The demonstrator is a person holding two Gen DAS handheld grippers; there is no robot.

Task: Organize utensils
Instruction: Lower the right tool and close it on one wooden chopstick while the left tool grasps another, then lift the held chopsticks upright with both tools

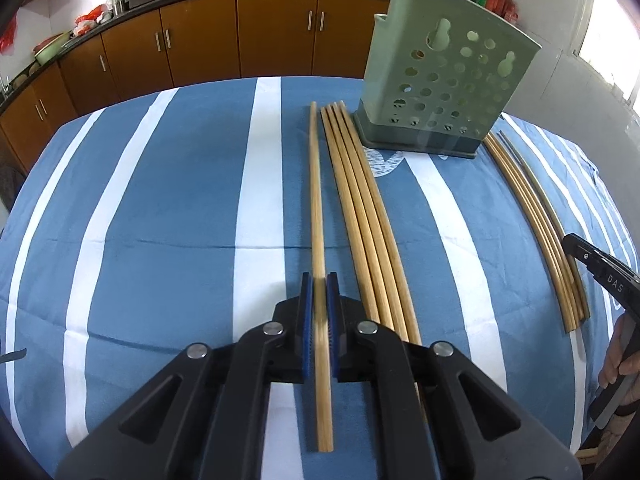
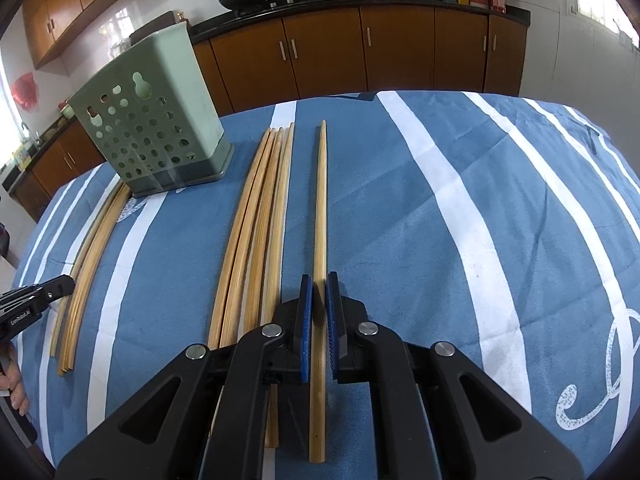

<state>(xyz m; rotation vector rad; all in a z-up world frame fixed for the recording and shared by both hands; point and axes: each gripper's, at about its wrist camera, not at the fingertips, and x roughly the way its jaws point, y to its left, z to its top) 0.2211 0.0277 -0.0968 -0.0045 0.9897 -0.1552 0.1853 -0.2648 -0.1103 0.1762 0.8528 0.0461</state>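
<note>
Bamboo chopsticks lie on a blue and white striped cloth. In the left wrist view a single chopstick (image 1: 316,208) runs between the blue pads of my left gripper (image 1: 319,296), which is narrowly open around it. A bundle of several chopsticks (image 1: 368,216) lies just right of it. The green perforated utensil holder (image 1: 444,76) stands upright beyond. In the right wrist view a single chopstick (image 2: 320,216) runs between the pads of my right gripper (image 2: 319,296), also narrowly open. A bundle (image 2: 256,224) lies left of it, and the holder (image 2: 152,120) stands far left.
Another chopstick bundle lies by the other gripper in each view: on the right (image 1: 540,232) and on the left (image 2: 88,256). Brown kitchen cabinets (image 2: 360,48) stand beyond the table's far edge. The other gripper shows at the right edge (image 1: 600,276) and the left edge (image 2: 32,304).
</note>
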